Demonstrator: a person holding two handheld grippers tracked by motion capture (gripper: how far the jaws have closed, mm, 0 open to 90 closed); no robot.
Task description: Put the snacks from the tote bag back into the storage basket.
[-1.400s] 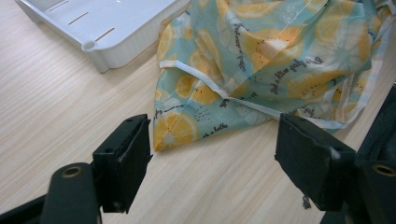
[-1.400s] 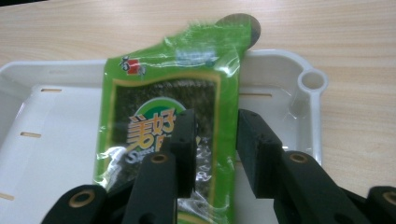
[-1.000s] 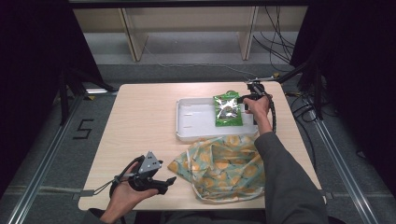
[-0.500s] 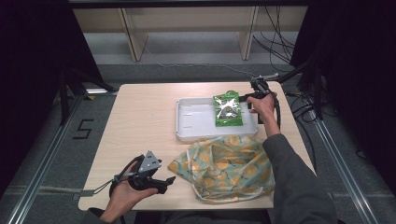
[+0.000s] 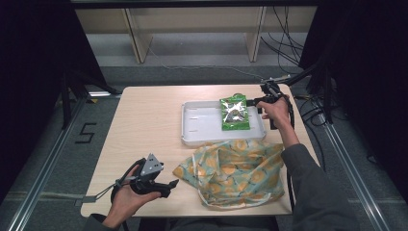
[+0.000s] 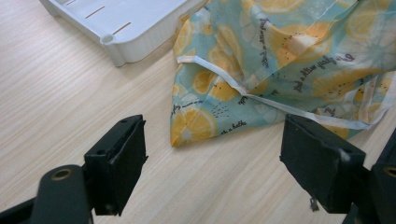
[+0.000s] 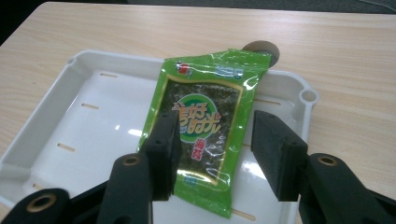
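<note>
A pale wood-grain table [image 5: 144, 125] stood on a grey floor, with dark curtains at 9 and 3 o'clock, metal rails along both sides, a black "5" mark [image 5: 86, 133] on the floor at 9 o'clock, and light wooden shelf legs and loose cables at 12 o'clock. A white tray [image 5: 202, 126] sat toward 1 o'clock of the table's middle, and a green snack packet [image 5: 234, 113] lay in its 3 o'clock end, one edge riding up over the rim. A lemon-print cloth bag [image 5: 233, 171] lay crumpled at 5 o'clock, just beside the tray. The right gripper [image 7: 215, 140] hovered at the tray's 3 o'clock edge, its jaws parted either side of the packet and gripping nothing. The left gripper [image 6: 210, 168] rested in an upturned hand at 7 o'clock, jaws spread wide and empty, pointed at the bag's corner.
</note>
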